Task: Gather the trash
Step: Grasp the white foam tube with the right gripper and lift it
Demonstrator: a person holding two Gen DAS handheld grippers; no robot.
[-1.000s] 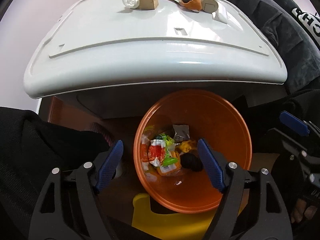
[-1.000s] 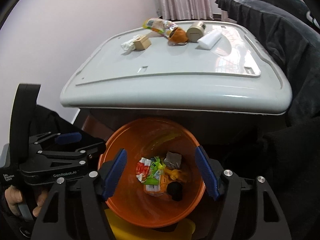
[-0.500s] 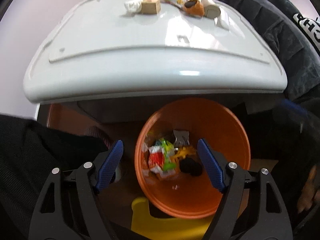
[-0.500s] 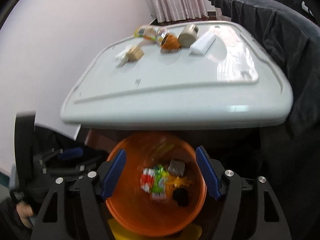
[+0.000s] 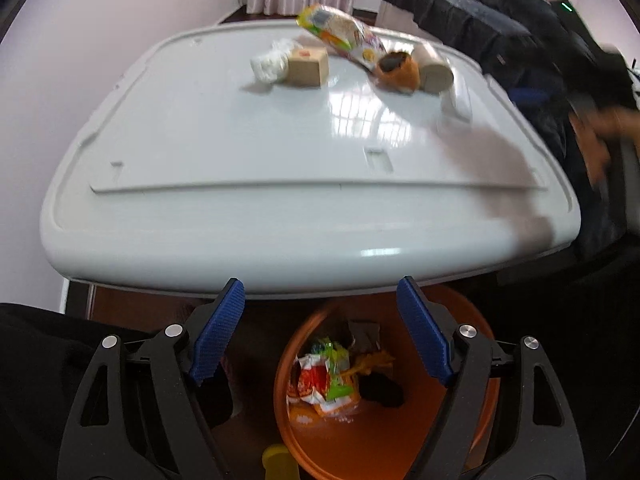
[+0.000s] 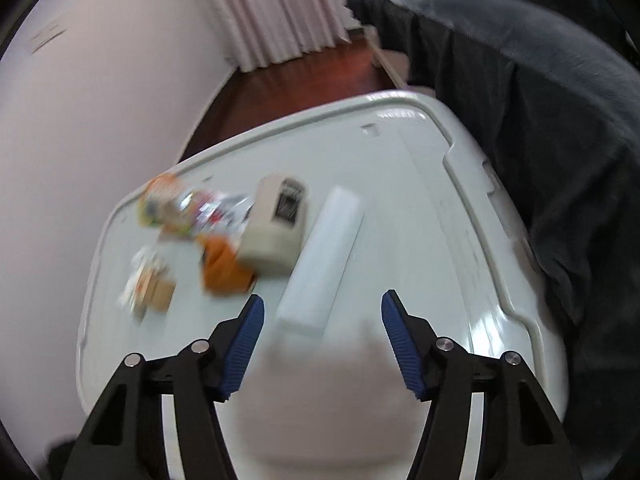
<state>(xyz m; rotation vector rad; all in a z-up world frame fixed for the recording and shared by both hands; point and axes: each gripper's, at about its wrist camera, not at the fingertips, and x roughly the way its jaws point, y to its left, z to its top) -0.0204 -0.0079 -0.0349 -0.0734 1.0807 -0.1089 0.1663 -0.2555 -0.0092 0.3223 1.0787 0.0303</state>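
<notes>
A glossy white worktop is seen, with litter grouped at its far side: a crumpled white tissue touching a small cardboard box, a snack wrapper, an orange peel, a tape roll and a white packet.

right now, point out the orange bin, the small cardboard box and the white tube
orange bin [image 5: 400, 440], left wrist view, inner wall
small cardboard box [image 5: 307, 67], left wrist view, front face
white tube [image 6: 324, 256], right wrist view, mid-body
</notes>
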